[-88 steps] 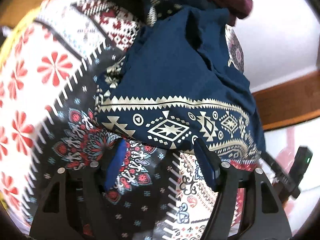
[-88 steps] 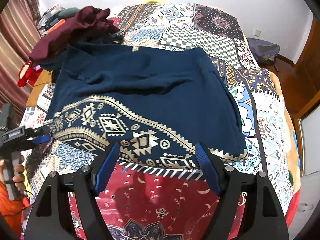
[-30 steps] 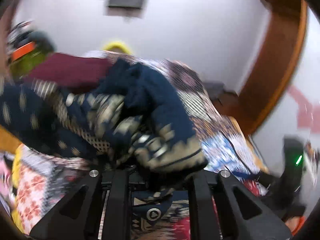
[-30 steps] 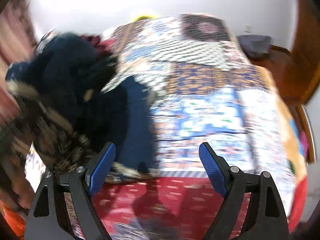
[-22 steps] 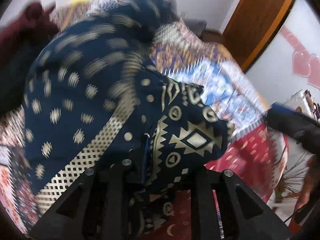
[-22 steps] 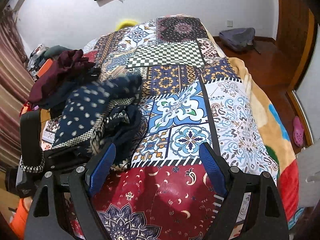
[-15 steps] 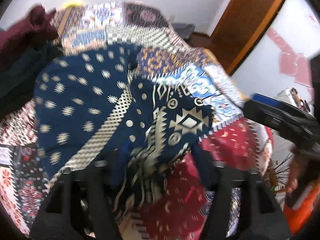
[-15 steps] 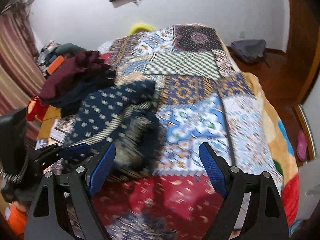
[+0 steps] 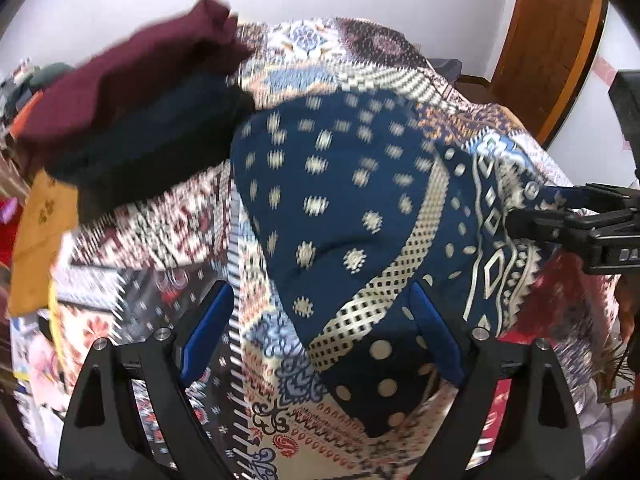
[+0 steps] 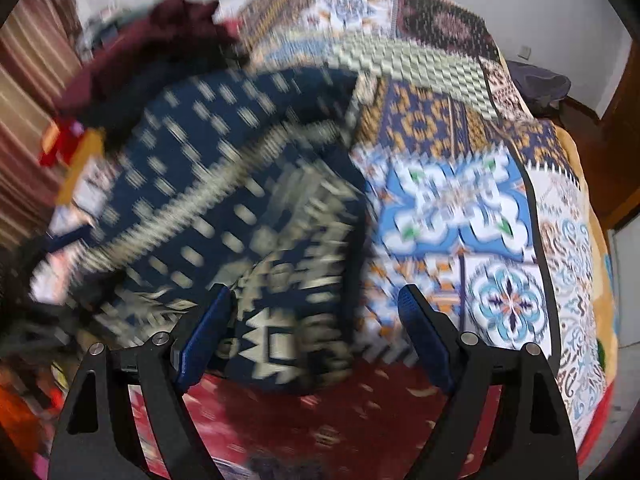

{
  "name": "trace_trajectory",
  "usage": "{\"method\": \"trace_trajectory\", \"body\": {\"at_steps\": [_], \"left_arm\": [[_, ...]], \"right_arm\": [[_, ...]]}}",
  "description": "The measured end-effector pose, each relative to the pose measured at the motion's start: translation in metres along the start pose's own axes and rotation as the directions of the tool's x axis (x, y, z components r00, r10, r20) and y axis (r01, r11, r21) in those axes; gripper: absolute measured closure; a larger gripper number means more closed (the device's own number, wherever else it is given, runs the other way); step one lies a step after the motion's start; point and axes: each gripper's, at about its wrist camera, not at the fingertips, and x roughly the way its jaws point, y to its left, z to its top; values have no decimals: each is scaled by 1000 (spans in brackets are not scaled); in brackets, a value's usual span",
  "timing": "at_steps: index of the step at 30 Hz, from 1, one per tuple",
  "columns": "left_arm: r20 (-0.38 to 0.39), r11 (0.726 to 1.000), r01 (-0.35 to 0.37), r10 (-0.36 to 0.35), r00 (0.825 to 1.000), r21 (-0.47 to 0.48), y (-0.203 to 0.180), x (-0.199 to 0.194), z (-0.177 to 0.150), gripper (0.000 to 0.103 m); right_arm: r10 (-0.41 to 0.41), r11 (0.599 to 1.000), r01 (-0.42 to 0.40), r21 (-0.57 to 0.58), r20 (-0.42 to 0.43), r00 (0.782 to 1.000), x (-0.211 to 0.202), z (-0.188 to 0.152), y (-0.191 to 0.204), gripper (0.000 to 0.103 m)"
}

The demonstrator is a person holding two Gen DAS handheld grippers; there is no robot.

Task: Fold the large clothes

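Note:
A navy garment (image 9: 340, 208) with cream dots and geometric bands lies crumpled on the patchwork quilt (image 9: 256, 412). My left gripper (image 9: 320, 332) hovers over its near end. Its jaws are opening, and a fold of the cloth lies between them beside the right pad (image 9: 436, 336), not pinched. In the right wrist view the garment (image 10: 224, 208) is blurred. My right gripper (image 10: 316, 334) stands open just above its near corner, with cloth below the left pad (image 10: 208, 332). The right gripper's black body (image 9: 580, 228) also shows over the garment's right edge.
A pile of maroon and dark clothes (image 9: 132, 68) sits at the quilt's far left, just behind the garment. Bare quilt (image 10: 500, 240) stretches to the right. A wooden door frame (image 9: 552, 40), a bag on the floor (image 10: 540, 80) and a striped curtain (image 10: 28, 92) border the bed.
The left gripper, which held the bunched garment up, has let it drop onto the quilt and has spread its jaws. Both grippers have sunk toward the cloth. The right stayed open.

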Motion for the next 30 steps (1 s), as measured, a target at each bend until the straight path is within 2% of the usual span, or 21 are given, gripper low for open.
{"method": "trace_trajectory", "body": {"at_steps": [2,5,10,14,18,20,22,24,26,30], "left_arm": [[6,1000,7,-7,1000,-15,5,3,-8,13],[21,1000,13,-13,1000,-28,10,2,-16,13],[-1,999,30,-30,1000,-29,8,-3,-13,13],[15,999,27,-26,1000,-23,12,-19,0,13],[50,996,-7,11,999,-83,32,-24,21,13],[48,993,-1,7,999,-115,43,-21,31,13],[31,986,44,-39,999,-159,54,-16,39,13],[2,971,117,-119,993,-210,63,-5,43,13],[-36,945,196,-213,976,-262,68,10,43,13],[-84,899,295,-338,937,-323,67,38,41,13]], "right_arm": [[1,999,0,-43,16,1000,-5,-9,-2,20],[-46,994,47,-95,12,999,-15,-15,0,20],[-45,995,45,-85,-1,999,-27,-9,-7,20],[-12,998,14,-57,46,999,-39,9,-12,20],[56,998,-54,-25,84,995,-41,31,-11,20],[97,995,-97,-8,81,992,-34,37,-10,20],[139,990,-140,15,57,989,-21,43,-10,20],[187,981,-187,44,2,982,0,50,-12,20],[220,973,-215,81,-59,974,23,57,-16,20],[265,959,-241,150,-167,950,60,66,-29,20]]}}
